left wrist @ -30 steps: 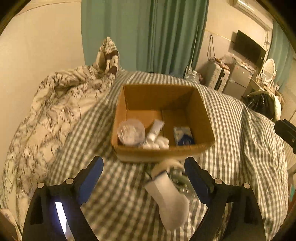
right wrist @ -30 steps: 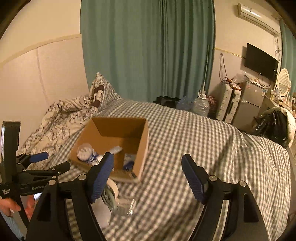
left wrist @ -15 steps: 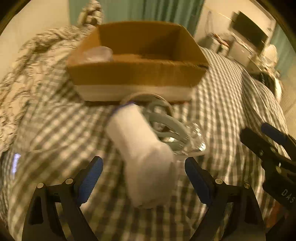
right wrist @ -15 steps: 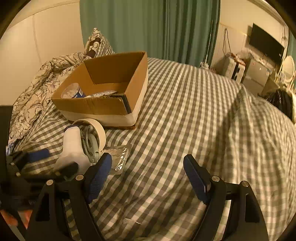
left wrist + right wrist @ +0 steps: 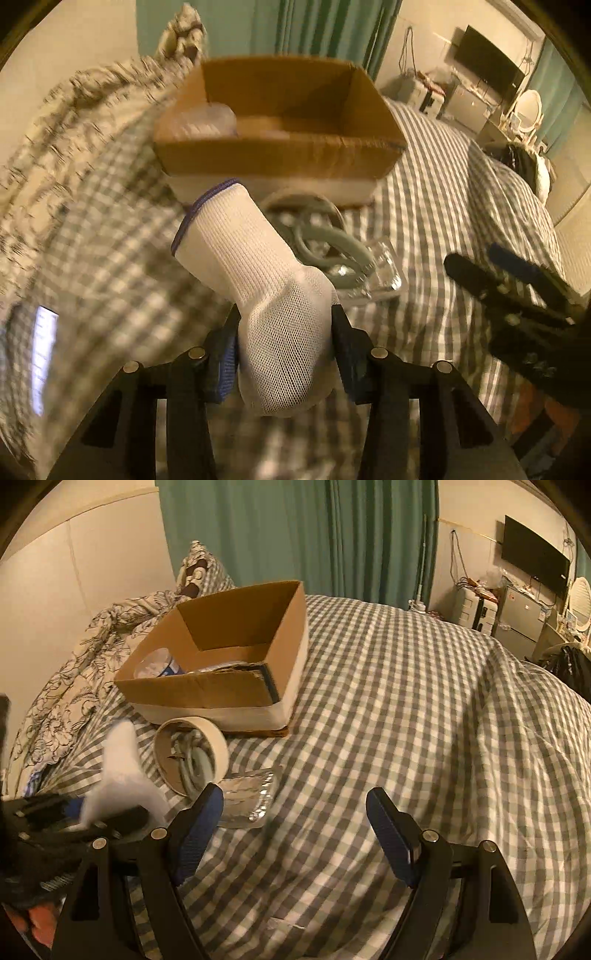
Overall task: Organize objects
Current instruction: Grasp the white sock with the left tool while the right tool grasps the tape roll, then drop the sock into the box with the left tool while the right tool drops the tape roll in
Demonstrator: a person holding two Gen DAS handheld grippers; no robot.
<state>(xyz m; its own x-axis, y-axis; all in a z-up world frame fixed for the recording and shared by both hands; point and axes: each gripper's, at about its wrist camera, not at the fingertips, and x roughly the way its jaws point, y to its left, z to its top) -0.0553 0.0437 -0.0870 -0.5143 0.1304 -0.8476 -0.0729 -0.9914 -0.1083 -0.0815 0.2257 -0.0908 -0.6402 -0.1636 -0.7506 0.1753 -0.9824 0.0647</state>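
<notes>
My left gripper (image 5: 284, 332) is shut on a white knit sock (image 5: 266, 288) with a purple cuff, which stands up from the checked bed cover; the sock also shows in the right wrist view (image 5: 122, 775). Behind it lie a roll of masking tape (image 5: 192, 753) with a grey-green ring inside, and a clear plastic packet (image 5: 247, 797). A cardboard box (image 5: 221, 686) holding a plastic tub (image 5: 155, 664) and other small items sits beyond them. My right gripper (image 5: 295, 827) is open and empty over the cover, right of the packet.
A crumpled floral duvet (image 5: 74, 686) lies left of the box. Green curtains (image 5: 295, 531) hang behind the bed. A TV (image 5: 532, 557) and drawers stand at the far right. The right gripper shows in the left wrist view (image 5: 517, 295).
My left gripper has closed on the sock, which lay loose between open fingers before. The right gripper has moved lower and closer to the tape and packet, still open.
</notes>
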